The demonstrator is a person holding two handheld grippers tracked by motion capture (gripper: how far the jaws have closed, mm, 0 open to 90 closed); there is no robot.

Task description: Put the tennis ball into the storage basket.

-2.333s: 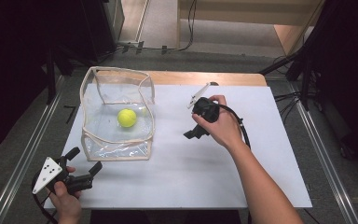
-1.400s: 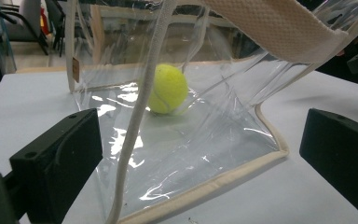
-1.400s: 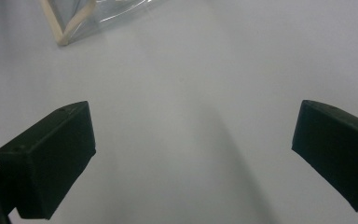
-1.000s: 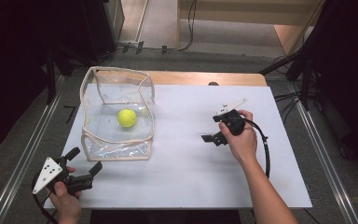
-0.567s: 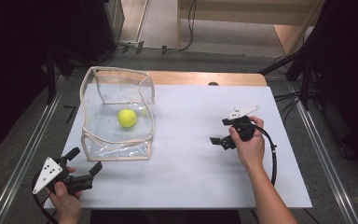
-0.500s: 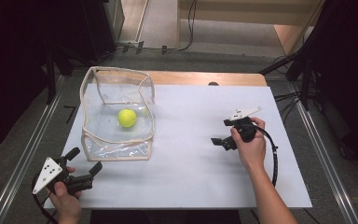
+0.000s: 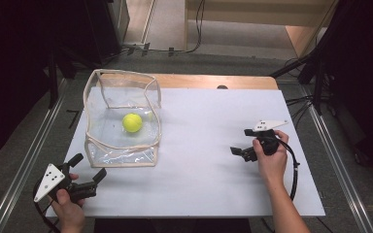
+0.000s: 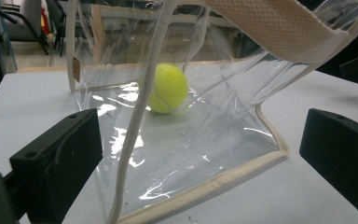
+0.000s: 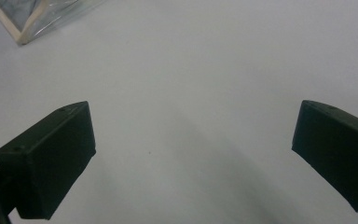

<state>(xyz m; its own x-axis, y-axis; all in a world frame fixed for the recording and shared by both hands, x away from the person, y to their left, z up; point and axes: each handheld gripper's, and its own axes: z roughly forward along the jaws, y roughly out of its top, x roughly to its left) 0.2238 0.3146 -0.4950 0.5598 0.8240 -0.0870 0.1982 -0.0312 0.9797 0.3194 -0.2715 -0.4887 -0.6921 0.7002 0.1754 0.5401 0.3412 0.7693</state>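
Black grippers, grey three-cornered plates

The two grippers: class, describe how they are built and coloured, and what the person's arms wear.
The left gripper and right gripper are black with two blocky jaws. Each carries a pale three-cornered plate; the left one's bears dark dots. A black cable loops from the right gripper. The forearms are bare, without sleeves.

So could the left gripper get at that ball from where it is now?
Probably not straight on. The ball lies inside the clear bag, and the left gripper, jaws open, faces the bag's closed side wall. The bag is open on top, so it would likely have to go up and over the rim.
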